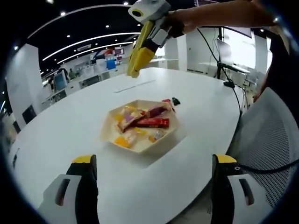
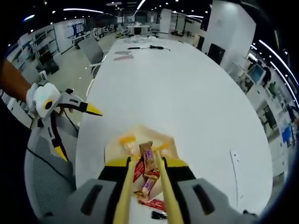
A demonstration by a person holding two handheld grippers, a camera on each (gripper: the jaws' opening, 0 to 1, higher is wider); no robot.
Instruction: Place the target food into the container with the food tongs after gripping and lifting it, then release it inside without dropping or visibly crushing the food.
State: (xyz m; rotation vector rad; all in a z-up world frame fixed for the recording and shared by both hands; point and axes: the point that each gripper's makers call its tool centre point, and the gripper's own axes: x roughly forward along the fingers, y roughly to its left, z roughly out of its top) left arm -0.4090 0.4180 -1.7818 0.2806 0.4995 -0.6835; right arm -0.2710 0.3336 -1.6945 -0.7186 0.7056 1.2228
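Looking along the left gripper [image 1: 152, 186], its jaws stood wide apart and empty, with a beige hexagonal paper tray [image 1: 108, 135] of wrapped snacks [image 1: 152, 122] ahead on the white worktop [image 1: 70, 126]. Beyond the tray, the right gripper [image 1: 138, 58] held yellow plastic tongs [image 1: 140, 55] aloft.

From the right gripper view, the gripper [image 2: 145, 179] clasped the tongs [image 2: 164, 186], whose arms flanked a purple-and-tan wrapped snack bar [image 2: 148, 161] directly above the tray [image 2: 112, 148]. The left gripper [image 2: 77, 126] hung open to the left.
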